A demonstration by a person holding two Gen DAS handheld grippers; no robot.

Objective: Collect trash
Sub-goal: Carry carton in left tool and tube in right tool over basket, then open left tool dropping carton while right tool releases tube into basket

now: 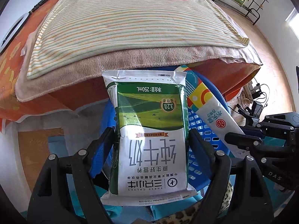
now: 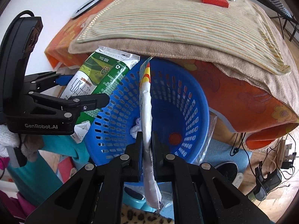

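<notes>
Two grippers are loaded over the bin: the left gripper [image 1: 151, 145] has its jaws spread wide and clamped on the sides of a green-and-white milk carton [image 1: 151, 130], and the right gripper [image 2: 146, 149] is pinched nearly together on a flat white paper wrapper with a coloured end [image 2: 146, 102]. Both pieces hang above the round blue perforated plastic basket [image 2: 177, 97], just beside the striped-cloth-covered table [image 2: 177, 24]. To my eye, each should be centred over the mouth before letting go, the carton especially, since it hangs near the rim.
</notes>
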